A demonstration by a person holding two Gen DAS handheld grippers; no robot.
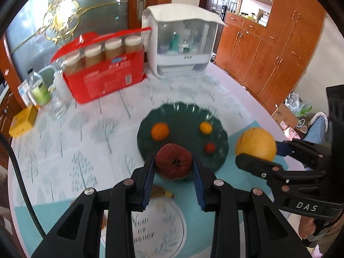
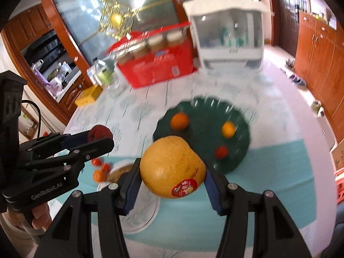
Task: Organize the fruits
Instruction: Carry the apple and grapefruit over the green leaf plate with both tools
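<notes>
My left gripper [image 1: 173,165] is shut on a dark red pomegranate [image 1: 173,163] and holds it over the near edge of the dark green plate [image 1: 187,114]. My right gripper [image 2: 172,177] is shut on a large yellow pomelo [image 2: 172,169] with a red sticker, held above the table just short of the plate [image 2: 204,109]. The pomelo also shows in the left wrist view [image 1: 255,143], right of the plate. On the plate lie an orange [image 1: 159,131], a smaller yellow-orange fruit [image 1: 206,127] and a small red fruit [image 1: 209,148].
A red box of jars [image 1: 105,75] and a white storage case [image 1: 180,43] stand at the back of the table. A banana [image 1: 161,192] lies below my left gripper. Small orange and red fruits [image 2: 100,168] lie left on the table. A yellow box [image 1: 22,121] sits far left.
</notes>
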